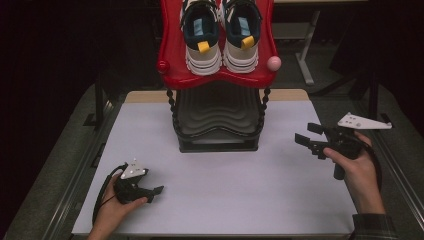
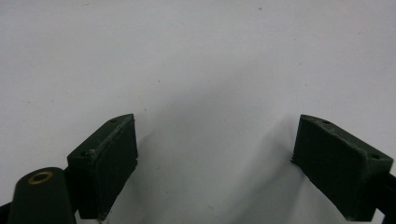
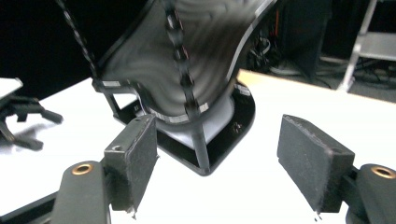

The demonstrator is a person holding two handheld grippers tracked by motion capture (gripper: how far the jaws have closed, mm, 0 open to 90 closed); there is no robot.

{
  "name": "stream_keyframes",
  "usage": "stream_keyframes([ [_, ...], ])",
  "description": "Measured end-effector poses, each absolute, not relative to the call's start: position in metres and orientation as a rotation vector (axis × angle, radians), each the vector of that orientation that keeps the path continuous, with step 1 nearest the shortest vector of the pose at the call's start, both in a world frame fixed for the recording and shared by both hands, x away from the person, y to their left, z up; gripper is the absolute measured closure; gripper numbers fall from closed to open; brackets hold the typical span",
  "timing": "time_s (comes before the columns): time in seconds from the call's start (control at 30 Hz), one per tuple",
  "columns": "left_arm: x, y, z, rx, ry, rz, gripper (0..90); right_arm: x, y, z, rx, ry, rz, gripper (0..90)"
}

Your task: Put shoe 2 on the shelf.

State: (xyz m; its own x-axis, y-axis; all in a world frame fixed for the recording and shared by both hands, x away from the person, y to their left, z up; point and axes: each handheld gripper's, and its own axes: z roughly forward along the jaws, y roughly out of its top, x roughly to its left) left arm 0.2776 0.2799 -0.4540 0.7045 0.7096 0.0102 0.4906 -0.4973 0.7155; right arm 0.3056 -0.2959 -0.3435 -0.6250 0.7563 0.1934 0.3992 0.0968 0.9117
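Observation:
A pair of navy and white sneakers (image 1: 220, 37) with yellow heel tabs stands on the red top shelf (image 1: 174, 62) of a two-tier shoe rack. The rack's black lower shelf (image 1: 215, 120) holds nothing. My left gripper (image 1: 156, 194) rests low on the white table near the front left, open, with only bare table between its pads (image 2: 109, 163). My right gripper (image 1: 306, 135) is held at the right, open, pointing at the rack's black base (image 3: 205, 140). Nothing sits between its pads (image 3: 133, 156).
The white table (image 1: 230, 195) is bounded by metal rails at both sides. A pink ball knob (image 1: 273, 63) and a red one (image 1: 163, 67) cap the rack's front corners. Dark chairs and table legs stand behind.

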Motion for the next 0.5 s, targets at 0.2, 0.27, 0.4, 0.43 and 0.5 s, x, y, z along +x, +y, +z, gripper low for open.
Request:
stream_keyframes([
  [0.2, 0.278, 0.28, -0.454, 2.201, 0.907, 0.397, 13.0, 0.298, -0.302, -0.374, 1.19, 2.084, 1.488, 28.2],
  [0.27, 0.277, 0.28, -0.454, 2.201, 0.908, 0.397, 13.0, 0.296, -0.305, -0.384, 1.208, 2.097, 1.469, 28.1],
  [0.4, 0.277, 0.28, -0.454, 2.201, 0.908, 0.397, 13.0, 0.293, -0.308, -0.399, 1.229, 2.127, 1.409, 26.9],
  [0.43, 0.277, 0.28, -0.454, 2.201, 0.908, 0.397, 13.0, 0.292, -0.308, -0.403, 1.228, 2.137, 1.392, 26.1],
  [0.5, 0.277, 0.28, -0.454, 2.201, 0.907, 0.398, 13.0, 0.289, -0.308, -0.409, 1.232, 2.153, 1.359, 25.8],
])
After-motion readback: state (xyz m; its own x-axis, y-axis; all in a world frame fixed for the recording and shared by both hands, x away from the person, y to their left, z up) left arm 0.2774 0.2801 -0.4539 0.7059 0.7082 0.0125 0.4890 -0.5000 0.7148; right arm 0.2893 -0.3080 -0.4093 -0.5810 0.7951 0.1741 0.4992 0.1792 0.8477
